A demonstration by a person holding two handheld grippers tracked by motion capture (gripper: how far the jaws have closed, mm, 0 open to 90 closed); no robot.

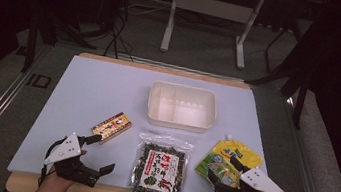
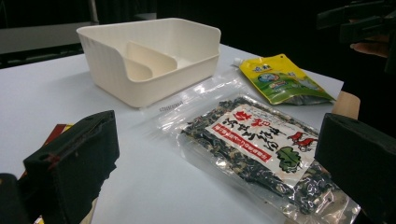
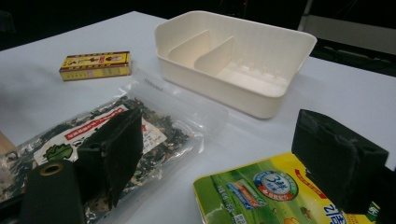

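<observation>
At the table's near edge, the left gripper [image 1: 99,154] is held wide open and empty by the yellow box [image 1: 111,126]; the right gripper [image 1: 225,172] is held wide open over the green pouch [image 1: 227,160], nothing gripped; the seaweed bag [image 1: 160,171] lies between them. In the right gripper view, the tray [image 3: 261,105] is seen with dividers inside and nothing in its compartments; its depth is flattened in the high view.

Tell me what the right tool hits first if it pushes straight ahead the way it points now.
Probably the yellow-green pouch: it lies just ahead of the right tool, between its open jaws, seemingly untouched. Farther along that line sits the white divided tray. Depth is hard to judge.
</observation>
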